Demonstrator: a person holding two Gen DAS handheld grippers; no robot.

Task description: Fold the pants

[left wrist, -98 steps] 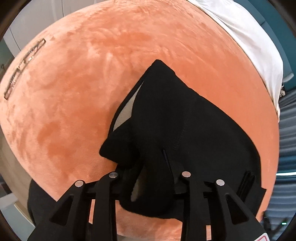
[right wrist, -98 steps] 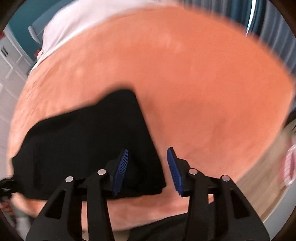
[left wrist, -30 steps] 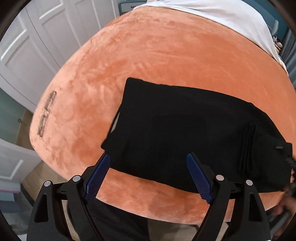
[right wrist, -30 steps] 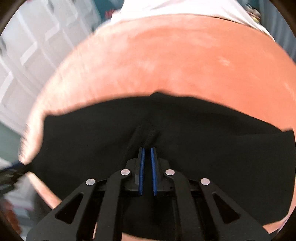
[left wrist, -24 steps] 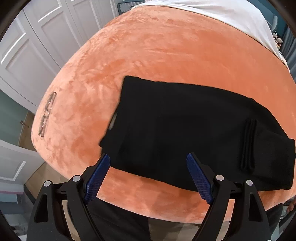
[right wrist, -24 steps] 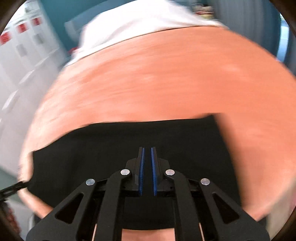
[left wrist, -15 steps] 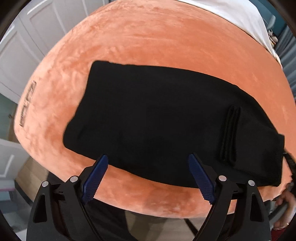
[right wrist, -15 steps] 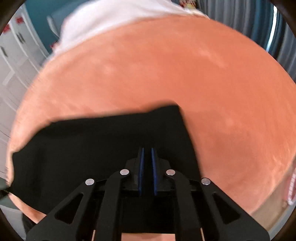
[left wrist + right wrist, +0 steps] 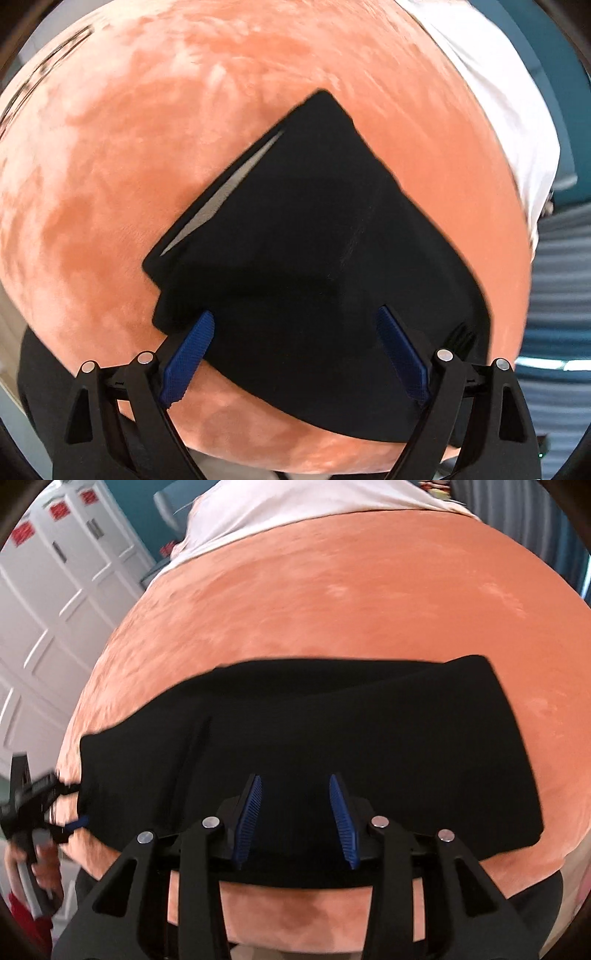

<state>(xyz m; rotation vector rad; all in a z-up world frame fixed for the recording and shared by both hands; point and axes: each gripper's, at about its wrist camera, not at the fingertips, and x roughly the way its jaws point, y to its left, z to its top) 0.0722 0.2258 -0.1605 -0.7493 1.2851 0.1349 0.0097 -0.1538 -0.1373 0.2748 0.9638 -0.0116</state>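
The black pants (image 9: 314, 258) lie folded flat on the orange plush bed cover (image 9: 147, 129). A sliver of pale lining shows at their left edge. My left gripper (image 9: 295, 347) is open and empty, low over the near left corner of the pants. In the right wrist view the pants (image 9: 332, 731) form a wide black band. My right gripper (image 9: 295, 812) is open and empty over their near edge. The left gripper also shows in the right wrist view (image 9: 55, 805), at the pants' left end.
A white sheet (image 9: 498, 92) covers the far end of the bed, and it shows in the right wrist view too (image 9: 295, 509). White panelled cupboard doors (image 9: 48, 609) stand to the left. The bed's near edge drops off just below the pants.
My right gripper has opened; it was shut on the cloth before. My left gripper has moved in close to the pants' left end and stayed open.
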